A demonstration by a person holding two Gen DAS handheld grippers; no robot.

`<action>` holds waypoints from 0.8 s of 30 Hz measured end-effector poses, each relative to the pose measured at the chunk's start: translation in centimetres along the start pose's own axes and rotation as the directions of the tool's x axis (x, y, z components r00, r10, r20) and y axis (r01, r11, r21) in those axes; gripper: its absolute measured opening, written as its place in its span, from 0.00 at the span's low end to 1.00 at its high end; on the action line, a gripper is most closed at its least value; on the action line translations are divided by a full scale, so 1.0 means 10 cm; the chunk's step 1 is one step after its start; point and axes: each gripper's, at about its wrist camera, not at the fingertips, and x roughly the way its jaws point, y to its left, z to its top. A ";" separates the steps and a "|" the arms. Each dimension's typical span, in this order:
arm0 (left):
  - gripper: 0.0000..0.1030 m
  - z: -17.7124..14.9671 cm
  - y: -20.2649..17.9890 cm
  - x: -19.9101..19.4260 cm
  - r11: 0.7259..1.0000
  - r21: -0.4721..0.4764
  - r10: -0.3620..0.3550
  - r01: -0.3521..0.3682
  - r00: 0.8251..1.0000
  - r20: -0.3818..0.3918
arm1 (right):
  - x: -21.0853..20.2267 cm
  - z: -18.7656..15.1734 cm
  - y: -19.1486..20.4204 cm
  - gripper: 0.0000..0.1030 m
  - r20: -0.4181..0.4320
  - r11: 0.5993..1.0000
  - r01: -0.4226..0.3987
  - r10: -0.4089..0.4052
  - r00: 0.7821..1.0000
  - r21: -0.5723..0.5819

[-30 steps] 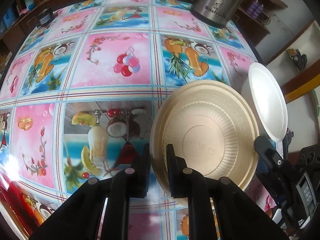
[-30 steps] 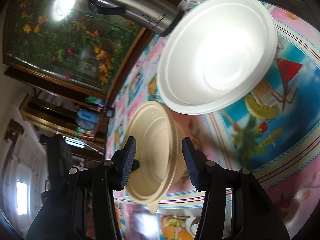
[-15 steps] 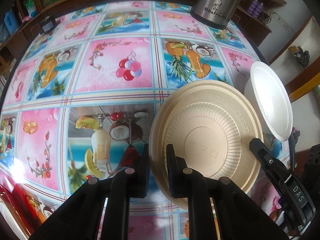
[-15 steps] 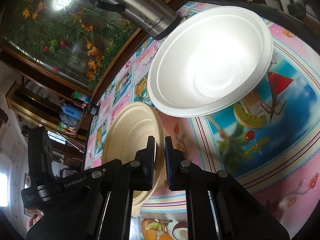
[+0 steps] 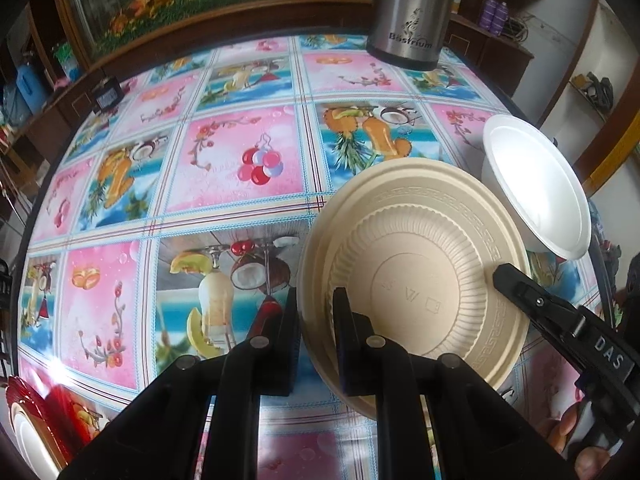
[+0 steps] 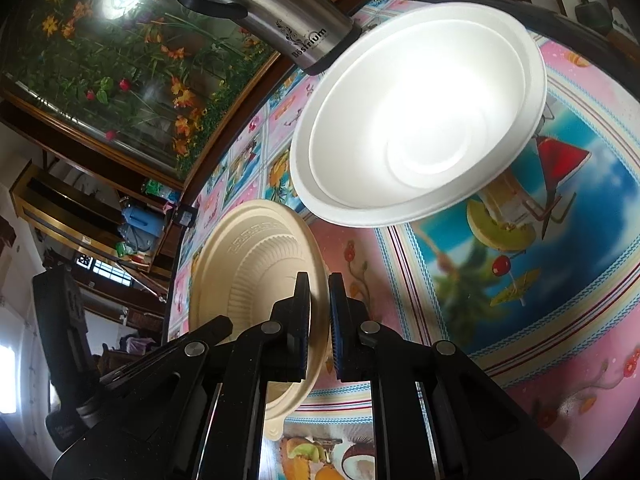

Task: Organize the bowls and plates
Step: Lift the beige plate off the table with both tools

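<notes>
A beige ribbed bowl (image 5: pixel 416 276) is held above the patterned tablecloth by both grippers. My left gripper (image 5: pixel 316 320) is shut on its near left rim. My right gripper (image 6: pixel 319 312) is shut on its opposite rim, and its finger shows in the left wrist view (image 5: pixel 516 284). The beige bowl (image 6: pixel 256 264) appears tilted in the right wrist view. A white bowl (image 5: pixel 536 188) stands on the table to the right of it, and in the right wrist view the white bowl (image 6: pixel 420 120) looks like two nested ones.
A steel thermos jug (image 5: pixel 412 8) stands at the table's far edge (image 6: pixel 272 12). A red-rimmed dish (image 5: pixel 28 420) sits at the near left corner. The table's right edge (image 5: pixel 520 112) lies just past the white bowl.
My right gripper was open around the beige bowl's rim a second ago and has closed on it. The bowl has tilted a little and the view has pulled back slightly.
</notes>
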 end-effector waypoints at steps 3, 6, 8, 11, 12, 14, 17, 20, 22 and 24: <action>0.13 -0.05 -0.02 -0.04 1.000 0.018 0.024 -0.024 0.999 0.028 | 0.00 -0.01 0.01 0.08 -0.002 1.000 0.004 -0.004 1.000 -0.011; 0.14 -0.09 0.02 -0.06 0.999 0.013 0.032 -0.032 0.999 0.043 | 0.01 -0.04 0.04 0.08 -0.009 1.000 0.002 -0.002 1.000 -0.025; 0.14 -0.13 0.04 -0.07 0.999 0.011 0.038 -0.039 0.998 0.052 | 0.02 -0.06 0.06 0.08 -0.017 0.999 -0.005 0.005 1.000 -0.036; 0.14 -0.19 0.07 -0.12 0.998 0.011 0.056 -0.057 0.996 0.076 | 0.03 -0.08 0.10 0.08 -0.022 0.999 -0.013 0.012 1.000 -0.053; 0.14 -0.21 0.08 -0.13 0.998 0.012 0.061 -0.062 0.995 0.082 | 0.04 -0.09 0.11 0.08 -0.027 0.998 -0.019 0.017 0.999 -0.059; 0.14 -0.23 0.10 -0.14 0.998 0.012 0.066 -0.067 0.994 0.090 | 0.05 -0.10 0.13 0.08 -0.034 0.997 -0.024 0.022 0.999 -0.070; 0.15 -0.27 0.11 -0.19 0.997 0.014 0.074 -0.076 0.991 0.111 | 0.08 -0.12 0.15 0.08 -0.043 0.996 -0.027 0.023 0.999 -0.083; 0.15 -0.30 0.10 -0.26 0.996 0.025 0.082 -0.086 0.987 0.140 | 0.10 -0.13 0.14 0.08 -0.052 0.996 -0.030 0.026 0.998 -0.085; 0.15 -0.32 0.09 -0.31 0.995 0.031 0.088 -0.094 0.983 0.158 | 0.10 -0.13 0.16 0.08 -0.051 0.995 -0.027 0.022 0.998 -0.092; 0.15 -0.34 0.09 -0.35 0.994 0.038 0.098 -0.106 0.979 0.178 | 0.11 -0.14 0.17 0.08 -0.048 0.995 -0.030 0.025 0.999 -0.099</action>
